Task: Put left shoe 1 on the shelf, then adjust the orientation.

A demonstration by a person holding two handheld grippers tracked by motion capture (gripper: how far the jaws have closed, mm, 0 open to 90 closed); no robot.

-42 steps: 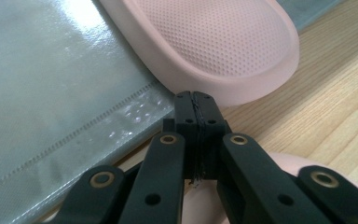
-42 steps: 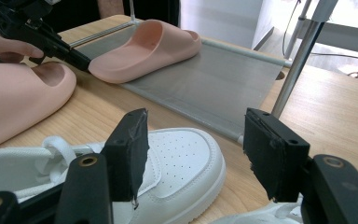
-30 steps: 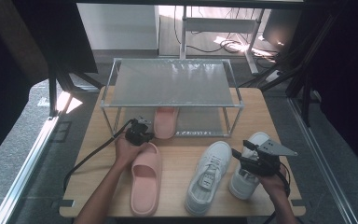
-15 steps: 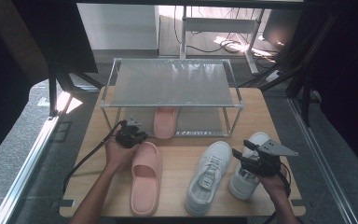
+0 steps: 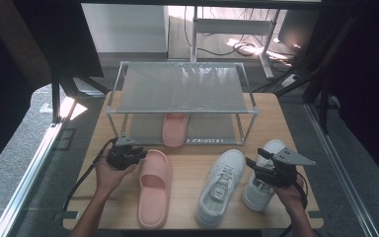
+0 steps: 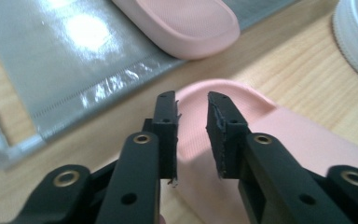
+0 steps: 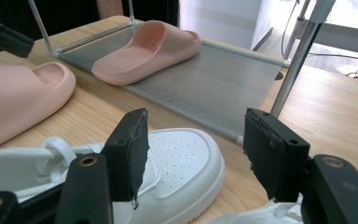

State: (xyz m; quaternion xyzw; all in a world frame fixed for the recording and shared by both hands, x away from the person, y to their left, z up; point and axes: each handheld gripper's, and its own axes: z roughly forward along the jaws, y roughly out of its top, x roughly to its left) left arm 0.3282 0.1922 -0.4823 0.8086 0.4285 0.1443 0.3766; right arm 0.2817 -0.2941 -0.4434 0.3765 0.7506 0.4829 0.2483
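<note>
A pink slipper point(image 5: 153, 190) lies on the table, toe towards the rack. My left gripper point(image 5: 138, 154) is at the left of its toe. In the left gripper view the left gripper point(image 6: 191, 133) has just been opening; its jaws stand a little apart, with the slipper's toe point(image 6: 223, 91) showing past the gap and nothing pressed by the pads. A second pink slipper point(image 5: 174, 129) point(image 6: 186, 23) point(image 7: 144, 46) lies on the rack's lower shelf. My right gripper point(image 5: 255, 157) point(image 7: 198, 154) stands wide open over two white sneakers point(image 5: 220, 186) point(image 5: 259, 190), gripping nothing.
The two-tier metal rack point(image 5: 182, 111) stands at the back middle of the wooden table point(image 5: 192, 158); its top shelf is bare. Cables trail from both grippers towards the table's near edge. Dark floor and frame legs surround the table.
My left gripper has drawn back from the front of the rack, to the left and towards the person, and now sits beside the loose slipper's toe. The right gripper has stayed put.
</note>
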